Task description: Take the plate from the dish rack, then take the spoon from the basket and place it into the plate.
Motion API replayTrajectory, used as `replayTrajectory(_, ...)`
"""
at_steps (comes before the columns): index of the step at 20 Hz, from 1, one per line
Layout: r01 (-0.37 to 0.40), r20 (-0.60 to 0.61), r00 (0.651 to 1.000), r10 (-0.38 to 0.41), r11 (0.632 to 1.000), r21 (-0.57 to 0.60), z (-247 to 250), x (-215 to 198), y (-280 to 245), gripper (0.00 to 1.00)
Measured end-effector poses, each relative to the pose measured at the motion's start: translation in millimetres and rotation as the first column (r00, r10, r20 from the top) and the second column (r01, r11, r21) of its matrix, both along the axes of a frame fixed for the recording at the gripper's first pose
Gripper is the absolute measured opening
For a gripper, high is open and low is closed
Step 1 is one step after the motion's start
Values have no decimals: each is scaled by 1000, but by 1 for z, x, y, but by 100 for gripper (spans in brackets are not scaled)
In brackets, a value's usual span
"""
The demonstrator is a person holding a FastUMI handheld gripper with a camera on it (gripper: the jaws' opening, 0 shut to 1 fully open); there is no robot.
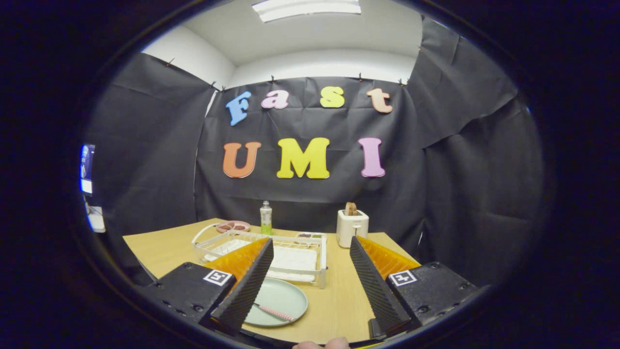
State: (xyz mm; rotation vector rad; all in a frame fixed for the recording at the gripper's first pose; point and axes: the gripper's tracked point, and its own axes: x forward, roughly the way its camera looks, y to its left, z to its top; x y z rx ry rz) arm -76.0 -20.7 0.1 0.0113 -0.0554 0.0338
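A pale green plate (281,300) lies flat on the wooden table (334,300), just in front of the white dish rack (290,257). A spoon with a pink striped handle (273,311) rests in the plate; its bowl end is hidden behind my left finger. My gripper (310,252) is open and holds nothing. Its left finger partly covers the plate's left side. The right finger stands apart over bare table.
Behind the rack stand a pink divided dish (233,226), a green-labelled bottle (266,218) and a white toaster (352,227) with a slice of bread in it. A small tray (311,236) sits at the rack's far side. Fingertips of a hand (320,344) show at the near edge.
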Motion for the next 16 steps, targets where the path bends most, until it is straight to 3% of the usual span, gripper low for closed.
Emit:
replayTrajectory(5, 38, 17, 999, -38, 999, -4, 1, -26, -6, 100)
replayTrajectory(16, 25, -30, 999, -25, 1000, 6, -10, -30, 0, 100)
